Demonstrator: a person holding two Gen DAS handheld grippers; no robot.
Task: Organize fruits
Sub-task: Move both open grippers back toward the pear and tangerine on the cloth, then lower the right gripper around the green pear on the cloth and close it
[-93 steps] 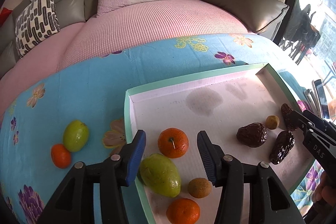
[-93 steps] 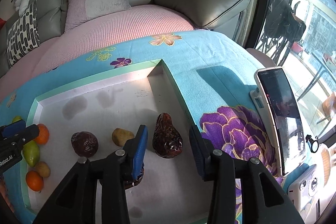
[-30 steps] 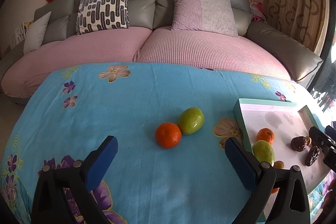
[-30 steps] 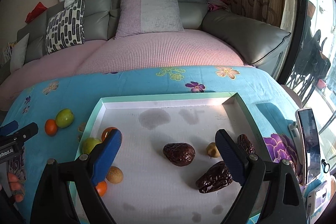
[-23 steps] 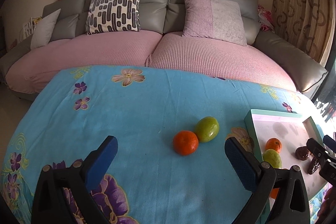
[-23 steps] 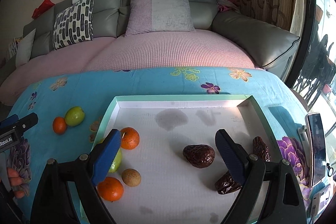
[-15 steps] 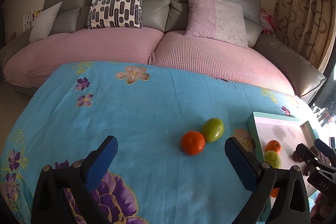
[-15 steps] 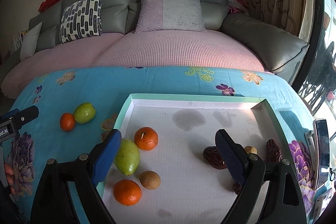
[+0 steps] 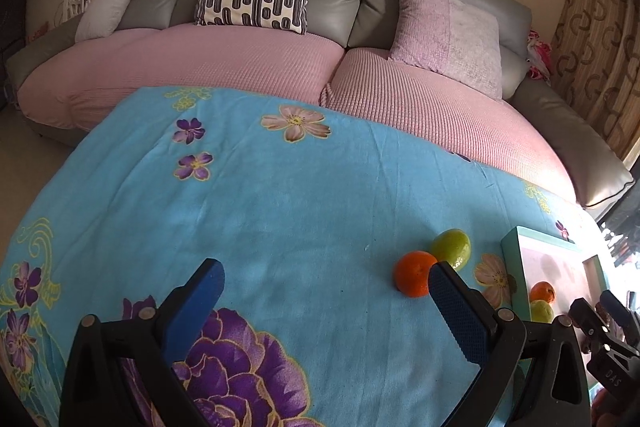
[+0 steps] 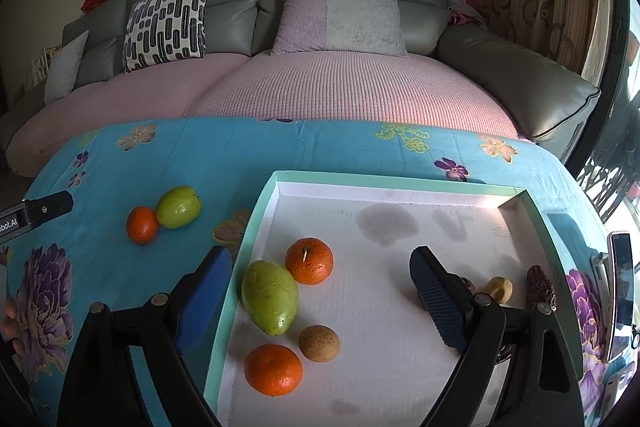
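Observation:
A loose orange (image 9: 414, 273) and a green fruit (image 9: 451, 249) touch each other on the blue floral cloth, left of the teal-rimmed white tray (image 10: 400, 179). My left gripper (image 9: 326, 279) hovers open over the cloth, and the orange lies just beyond its right fingertip. My right gripper (image 10: 320, 261) is open above the tray. In the tray's left part lie a green mango (image 10: 270, 297), two oranges (image 10: 309, 261) (image 10: 273, 369) and a small brown fruit (image 10: 319, 343). Dark dates (image 10: 540, 285) and a small yellowish fruit (image 10: 499, 289) lie at its right.
A grey sofa with pink covers (image 10: 340, 95) curves around the far side of the table. A phone (image 10: 620, 287) stands at the table's right edge. A hand (image 10: 12, 327) shows at the left border. Open cloth stretches left of the loose fruit.
Both grippers have drawn back and up from the tray, with jaws wider than 3 s ago. The left wrist view swung left, so the loose orange and green fruit now sit at its right.

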